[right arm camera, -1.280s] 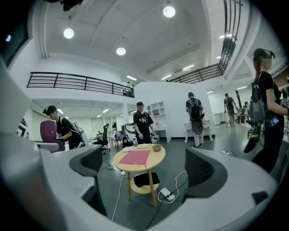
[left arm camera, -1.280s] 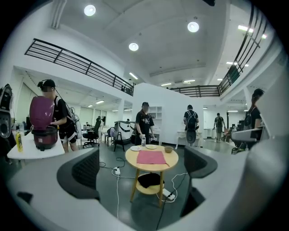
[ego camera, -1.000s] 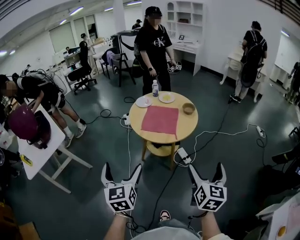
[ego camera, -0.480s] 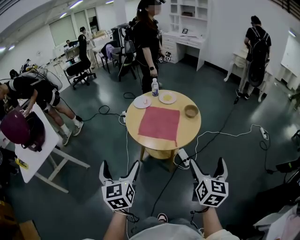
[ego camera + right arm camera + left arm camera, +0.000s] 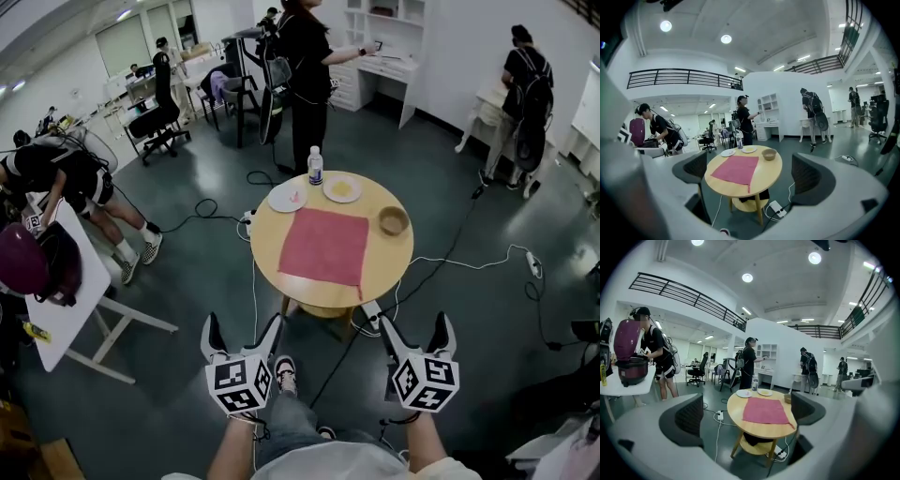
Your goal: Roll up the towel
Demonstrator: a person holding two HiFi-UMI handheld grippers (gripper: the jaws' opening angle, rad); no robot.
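Note:
A pink-red towel [image 5: 325, 247] lies spread flat on a round wooden table [image 5: 396, 260] some way ahead of me. My left gripper [image 5: 244, 327] and right gripper [image 5: 414, 327] are held side by side above the floor, short of the table and touching nothing. Both stand open with empty jaws. In the left gripper view the towel [image 5: 765, 410] and table [image 5: 739, 422] show between the left gripper [image 5: 747, 412] pads. The right gripper view shows the towel [image 5: 736, 169] framed by the right gripper [image 5: 751, 171] pads. One towel corner hangs over the near table edge.
At the table's far side stand a water bottle [image 5: 315, 166], two plates [image 5: 287, 198] [image 5: 342, 188] and a small bowl [image 5: 393, 221]. A power strip [image 5: 370, 314] and cables lie on the floor by the table. A white table [image 5: 66, 281] is at left. A person [image 5: 305, 75] stands behind the round table.
The table and towel have come nearer as I step forward; my leg and shoe now show between the grippers. The person behind the table has turned toward the desk. Both grippers stay open.

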